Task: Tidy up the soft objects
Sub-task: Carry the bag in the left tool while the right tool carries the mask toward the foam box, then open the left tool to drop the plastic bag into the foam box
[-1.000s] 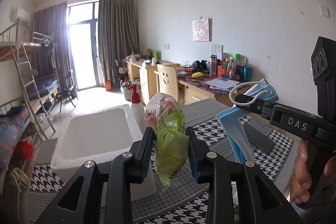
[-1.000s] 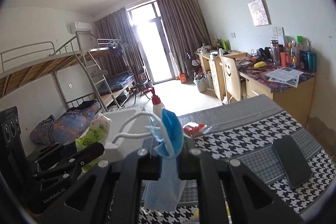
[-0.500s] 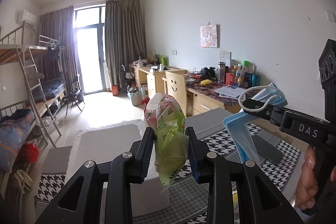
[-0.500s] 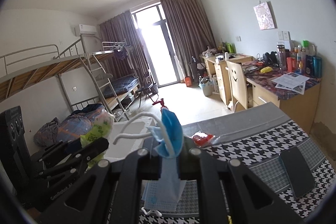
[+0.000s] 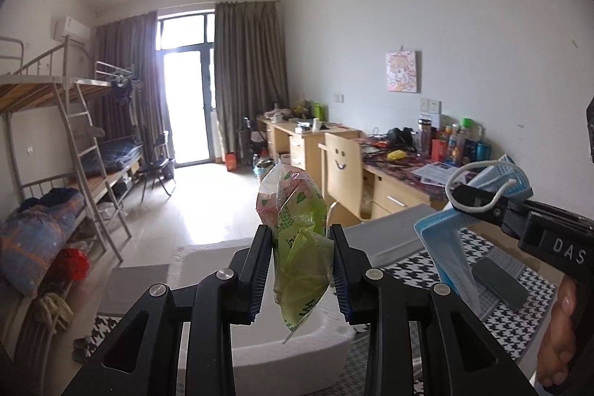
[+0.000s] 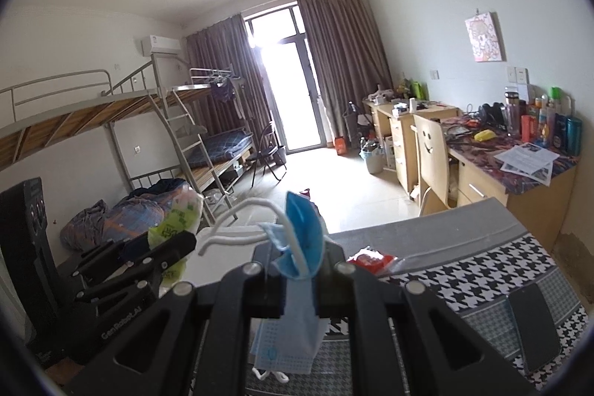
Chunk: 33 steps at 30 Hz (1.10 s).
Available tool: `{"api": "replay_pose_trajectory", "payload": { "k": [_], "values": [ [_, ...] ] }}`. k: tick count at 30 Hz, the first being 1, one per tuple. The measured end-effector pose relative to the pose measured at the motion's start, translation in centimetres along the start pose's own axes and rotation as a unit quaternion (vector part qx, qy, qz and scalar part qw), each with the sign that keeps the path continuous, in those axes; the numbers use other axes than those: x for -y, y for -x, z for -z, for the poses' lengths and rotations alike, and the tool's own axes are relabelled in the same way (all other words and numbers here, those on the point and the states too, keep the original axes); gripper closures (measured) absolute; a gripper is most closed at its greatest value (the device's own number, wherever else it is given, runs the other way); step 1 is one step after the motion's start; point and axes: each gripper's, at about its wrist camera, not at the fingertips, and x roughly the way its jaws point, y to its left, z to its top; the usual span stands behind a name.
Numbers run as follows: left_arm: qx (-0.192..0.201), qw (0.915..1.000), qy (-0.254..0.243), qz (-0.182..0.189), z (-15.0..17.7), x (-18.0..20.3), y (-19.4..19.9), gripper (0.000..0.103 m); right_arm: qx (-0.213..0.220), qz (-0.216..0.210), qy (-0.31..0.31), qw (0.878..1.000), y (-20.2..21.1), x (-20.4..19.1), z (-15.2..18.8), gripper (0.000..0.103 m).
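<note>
My left gripper (image 5: pixel 300 270) is shut on a crumpled green and pink plastic bag (image 5: pixel 297 232) and holds it in the air above a white foam box (image 5: pixel 208 255). My right gripper (image 6: pixel 300 279) is shut on a blue face mask (image 6: pixel 297 284) with white ear loops, also held in the air. The right gripper and mask (image 5: pixel 449 247) show at the right of the left wrist view. The left gripper with the bag (image 6: pixel 178 221) shows at the left of the right wrist view.
A houndstooth-patterned table (image 6: pixel 464 277) lies below with a dark phone (image 6: pixel 534 329) and a red packet (image 6: pixel 371 260) on it. Desks, a smiley-face chair (image 5: pixel 339 169) and bunk beds (image 5: pixel 55 151) stand beyond.
Both grippers have risen and tilted up with their loads; the foam box and table sit lower in the views. The spray bottle has dropped out of sight.
</note>
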Motion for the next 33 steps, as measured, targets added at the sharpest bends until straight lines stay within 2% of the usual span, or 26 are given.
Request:
{"api": "replay_pose_trajectory", "payload": {
  "k": [14, 21, 30, 33],
  "values": [
    [-0.024, 0.9973, 0.018, -0.067, 0.1, -2.8, -2.6, 0.07, -0.02, -0.02, 0.031, 0.999, -2.6, -1.8, -1.2, 0.09],
    [-0.053, 0.9963, 0.038, -0.056, 0.5, -3.9, -4.0, 0.07, -0.032, -0.029, 0.034, 0.999, -3.7, -2.2, -1.7, 0.09],
    [-0.087, 0.9929, 0.049, -0.064, 1.3, -4.7, -5.9, 0.07, -0.043, -0.032, 0.038, 0.998, -4.7, -2.6, -1.9, 0.09],
    [-0.095, 0.9922, 0.057, -0.058, 1.6, -5.2, -6.5, 0.067, -0.048, -0.036, 0.038, 0.997, -5.3, -2.6, -2.0, 0.09]
  ]
}}
